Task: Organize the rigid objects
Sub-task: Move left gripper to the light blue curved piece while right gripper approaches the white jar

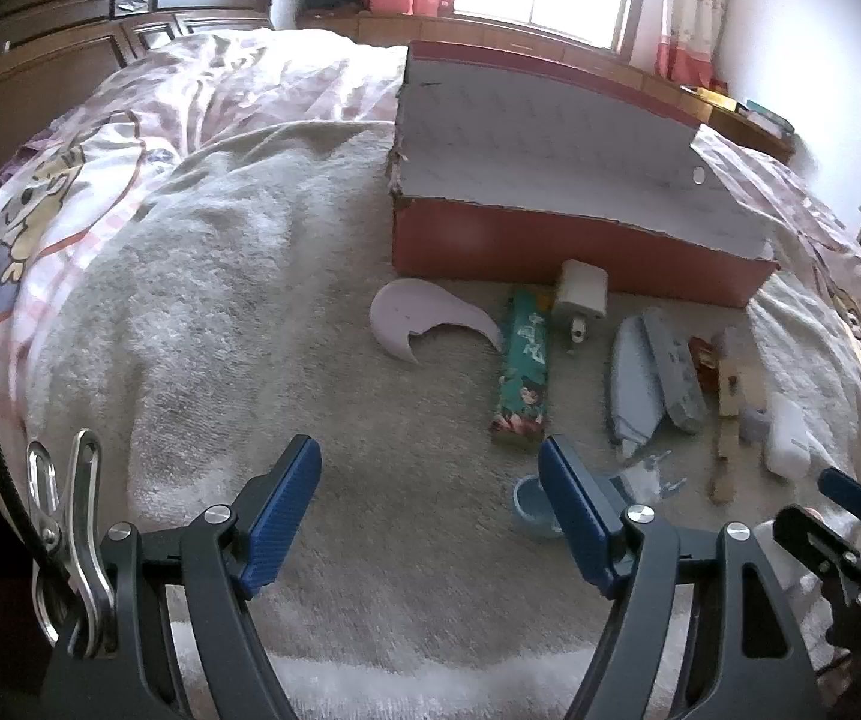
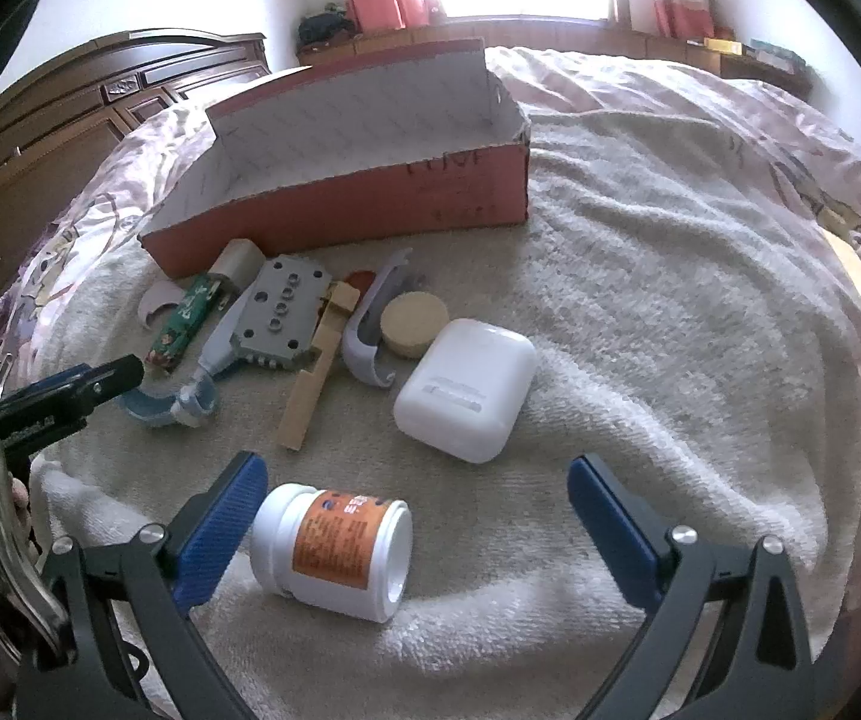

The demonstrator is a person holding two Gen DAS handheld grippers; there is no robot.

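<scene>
Your white bottle with its orange label lies on its side on the towel; your right tool hovers spread wide around it, your left tool also open.

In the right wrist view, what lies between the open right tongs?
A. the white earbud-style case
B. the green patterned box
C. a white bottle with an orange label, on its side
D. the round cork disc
C: the white bottle with an orange label lies on its side on the towel, between the open right tongs and close to their left pad.
</scene>
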